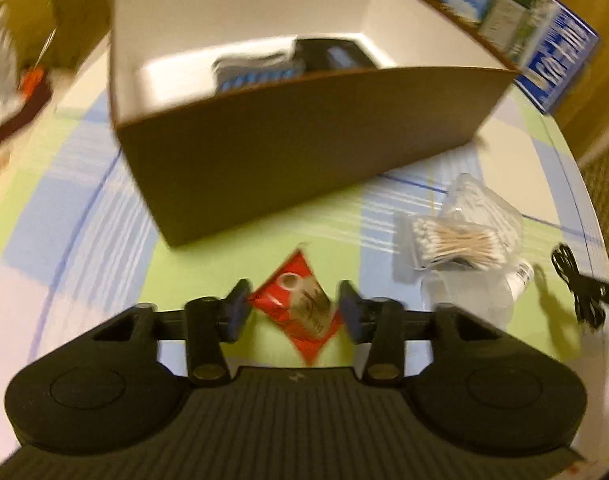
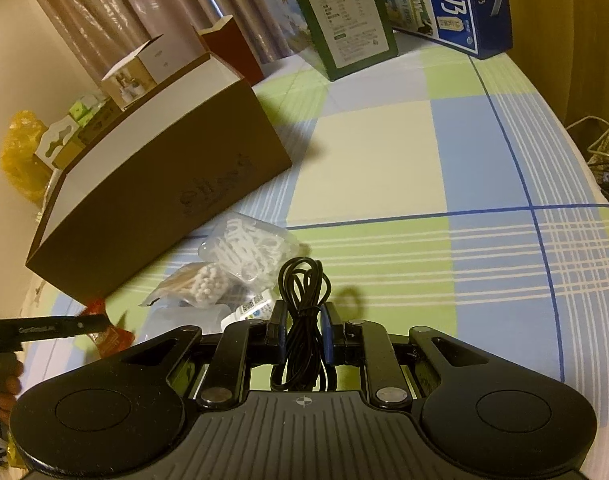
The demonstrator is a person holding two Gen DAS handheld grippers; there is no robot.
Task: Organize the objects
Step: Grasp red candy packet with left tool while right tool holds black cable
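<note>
Left gripper: fingers spread wide on either side of a red packet; the left pad seems to touch the packet's corner, the right pad sits just beside its edge, no firm pinch visible.
Red packet: lies tilted like a diamond on the checked tablecloth, just in front of the brown box.
Brown box: open, white inside; dark, blurred items rest on its floor.
Right gripper: fingers pressed together on a coiled black cable, whose loop rises above the fingertips.
Beside the box: a clear bag of cotton swabs touches a second clear bag of small white pieces, near the cable.
Far edge: a green carton and a blue milk carton stand on the cloth.
</note>
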